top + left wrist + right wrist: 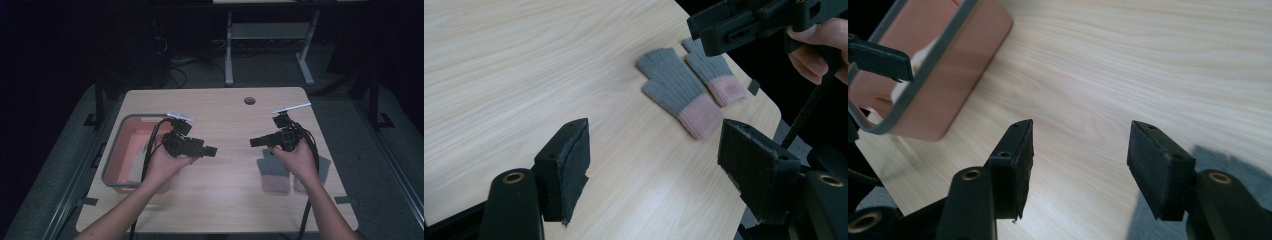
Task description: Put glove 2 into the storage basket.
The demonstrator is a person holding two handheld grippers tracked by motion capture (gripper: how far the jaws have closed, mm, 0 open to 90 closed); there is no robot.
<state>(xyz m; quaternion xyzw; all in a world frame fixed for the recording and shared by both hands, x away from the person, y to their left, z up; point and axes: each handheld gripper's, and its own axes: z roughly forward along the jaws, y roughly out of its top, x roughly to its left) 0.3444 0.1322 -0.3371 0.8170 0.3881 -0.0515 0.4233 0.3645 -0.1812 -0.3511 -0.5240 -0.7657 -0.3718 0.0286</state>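
Observation:
Two grey knitted gloves with pink cuffs lie flat side by side near the table's right edge, one glove (274, 172) (674, 92) nearer the middle and the other (715, 74) partly under the right hand. My right gripper (256, 142) (1083, 135) hovers just left of them, pointing toward the table's middle, open with bare wood between its pads. My left gripper (211, 150) (654, 137) faces it from the left, also open and empty, its jaws framing the gloves from a distance. A pink bin (112, 155) (963, 80) with a grey rim stands behind the left hand.
The light wooden table (225, 200) has a round cable hole (249, 100) near its far edge. Between the two grippers is bare wood. Black cables trail from both grippers over the wrists. Dark floor and a white desk frame (229, 55) lie beyond the table.

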